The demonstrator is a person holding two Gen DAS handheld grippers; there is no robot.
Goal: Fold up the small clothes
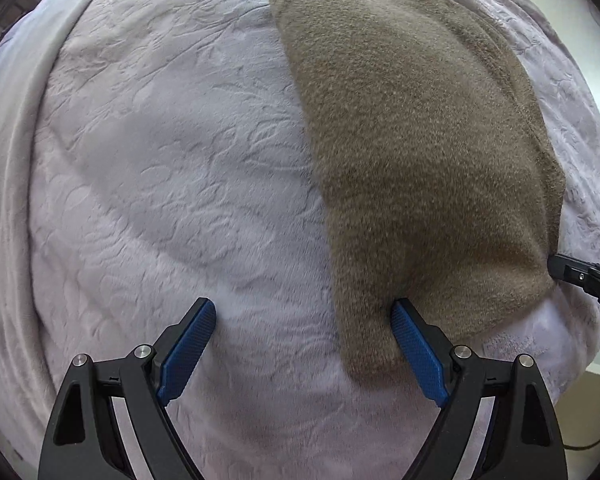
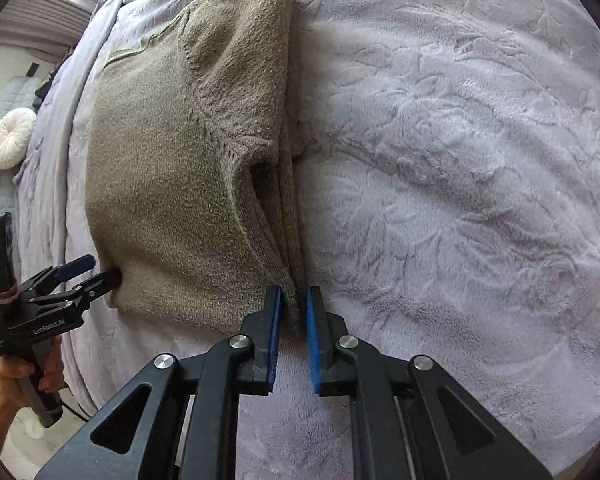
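Note:
An olive-brown knitted sweater lies partly folded on a pale lilac embossed blanket. My left gripper is open; its right finger rests on the sweater's near corner and its left finger is over bare blanket. In the right wrist view the sweater lies flat with a sleeve folded over its right side. My right gripper is nearly closed around the sweater's folded near-right edge. The left gripper shows open at the sweater's near-left corner. The right gripper's tip shows at the sweater's right edge.
The blanket covers the bed, with a folded border along the left. A round white cushion lies on a grey quilted surface beyond the bed edge. A hand holds the left gripper's handle. Floor shows at lower right.

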